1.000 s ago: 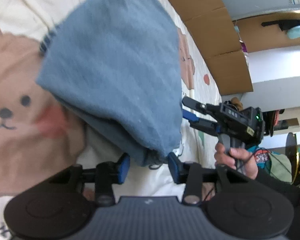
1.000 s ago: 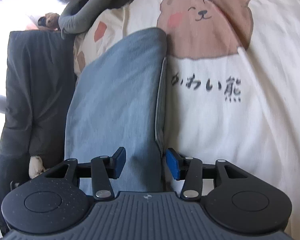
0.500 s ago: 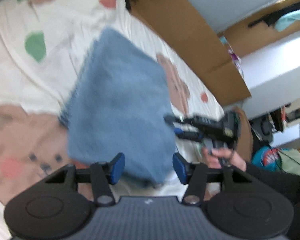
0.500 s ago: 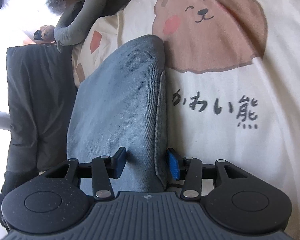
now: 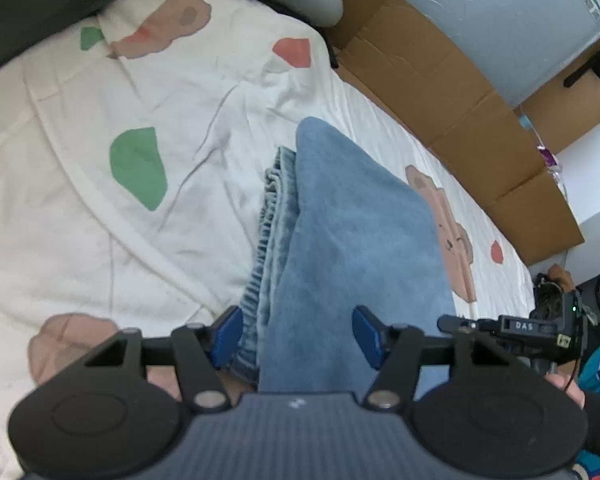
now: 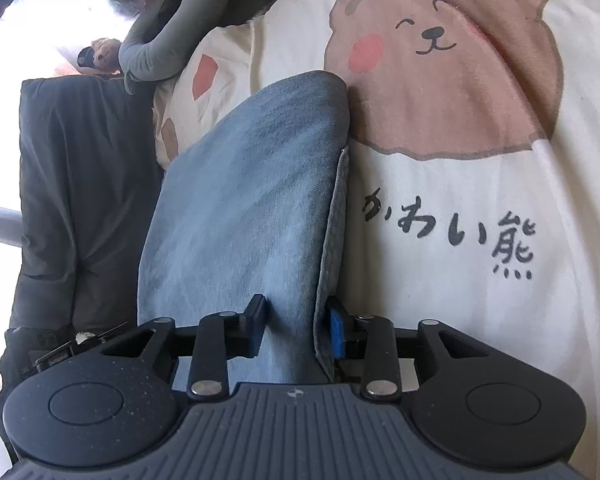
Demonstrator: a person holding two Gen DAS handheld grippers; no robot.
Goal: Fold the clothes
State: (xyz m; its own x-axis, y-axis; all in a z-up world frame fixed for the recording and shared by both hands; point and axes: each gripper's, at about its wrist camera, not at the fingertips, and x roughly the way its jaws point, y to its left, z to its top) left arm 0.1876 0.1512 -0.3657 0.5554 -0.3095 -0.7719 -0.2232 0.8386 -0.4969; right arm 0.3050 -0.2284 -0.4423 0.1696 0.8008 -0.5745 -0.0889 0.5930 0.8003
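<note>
Left wrist: your left gripper (image 5: 296,336) is opening, pads clear of the folded jeans (image 5: 352,240) lying between them on the bedsheet (image 5: 100,220). Right wrist: your right gripper (image 6: 296,326) is closing, pads pinching the jeans' (image 6: 244,200) near edge.

jeans (image 5: 360,240): faded blue denim
bedsheet (image 5: 60,208): cream, pink-brown bears, green and red blobs around the jeans, black lettering beside them
cardboard (image 5: 440,80): brown, beyond the jeans
finger pads (image 5: 228,330): blue

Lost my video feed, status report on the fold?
Left tool opening over folded jeans, pads clear. Right tool closing on the jeans' edge. Jeans flat on the bear quilt. Nothing in the way.
</note>
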